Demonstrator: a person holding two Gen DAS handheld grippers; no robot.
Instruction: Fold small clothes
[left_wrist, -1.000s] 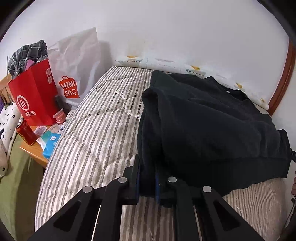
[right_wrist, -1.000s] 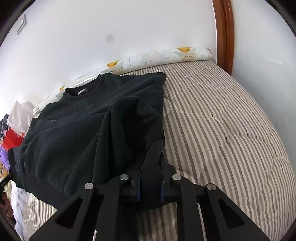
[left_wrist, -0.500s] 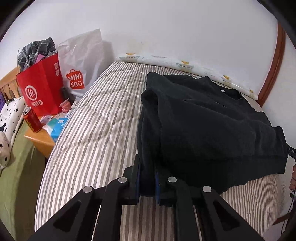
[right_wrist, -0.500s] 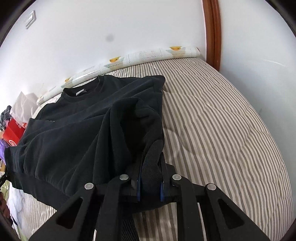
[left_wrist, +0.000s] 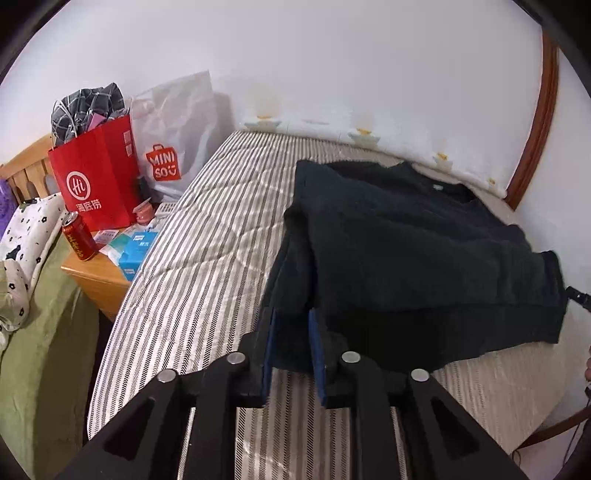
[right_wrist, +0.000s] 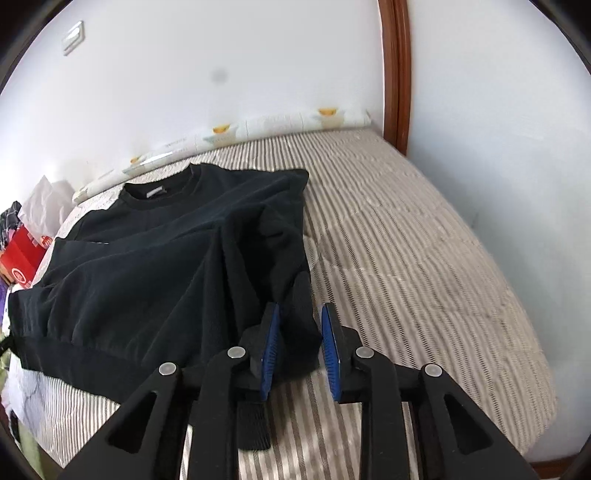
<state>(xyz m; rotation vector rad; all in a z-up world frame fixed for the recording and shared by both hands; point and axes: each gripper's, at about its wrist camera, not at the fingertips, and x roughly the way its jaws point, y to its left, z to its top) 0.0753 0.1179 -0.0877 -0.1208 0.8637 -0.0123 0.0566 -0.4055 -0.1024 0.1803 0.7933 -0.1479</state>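
- The black sweatshirt (left_wrist: 406, 251) lies on the striped bed (left_wrist: 207, 240), collar toward the wall, both side edges folded inward.
- The left tool (left_wrist: 291, 332) has its blue pads apart, with the sweatshirt's left bottom corner loose between them.
- The right tool (right_wrist: 298, 332) is likewise parted around the right bottom corner; whether cloth touches either pad is hard to judge.
- A red paper bag (left_wrist: 96, 181) and a red can (left_wrist: 79, 238) stand on the wooden counter (left_wrist: 99, 280) beside the bed.
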